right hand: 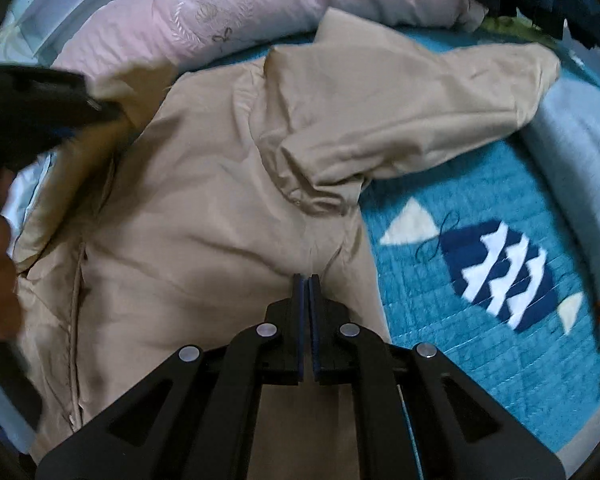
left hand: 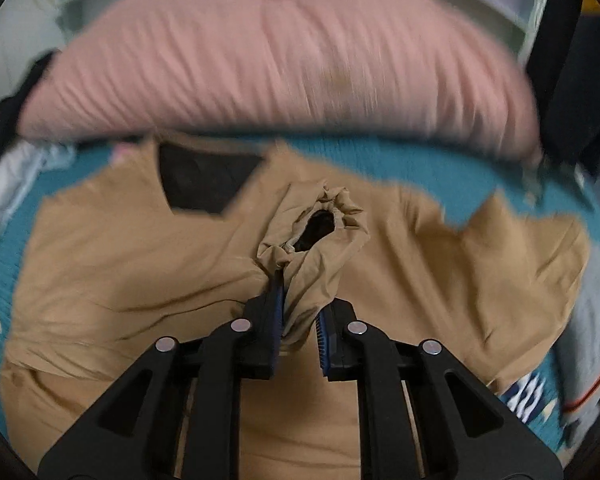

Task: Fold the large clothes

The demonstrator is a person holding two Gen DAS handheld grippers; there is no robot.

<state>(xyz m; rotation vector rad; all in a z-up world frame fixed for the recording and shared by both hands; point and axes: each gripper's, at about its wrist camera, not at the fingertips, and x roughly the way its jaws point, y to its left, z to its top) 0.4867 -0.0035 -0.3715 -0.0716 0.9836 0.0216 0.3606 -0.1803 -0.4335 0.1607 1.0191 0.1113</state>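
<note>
A: Where does the fold stand?

B: Early, I'd judge. The tan jacket (right hand: 204, 216) lies spread across the teal quilt (right hand: 480, 360) on the bed, its collar end toward the pink pillow (right hand: 228, 12) at the head — body flat, nothing squared into a packet yet.

A: And the sleeves?

B: One sleeve (right hand: 420, 120) lies out over the quilt toward the bed's far right corner, in the right wrist view. The other sleeve's cuff (left hand: 320, 224) is bunched up in the left claw (left hand: 300, 308), lifted over the jacket's middle, so that sleeve looks to be on its way in across the body.

A: So the left claw is gripping?

B: Yes — its pads pinch the gathered cuff cloth, with fabric filling the gap between them. The right claw (right hand: 307, 280) is pressed together at the jacket's right edge, under the armpit; a pucker of cloth meets its tips, so it seems to nip a thin fold, though I can't see the fabric inside.

A: What's left?

B: Laying this sleeve down, bringing the outstretched one in, then folding the body — most of the job.
</note>
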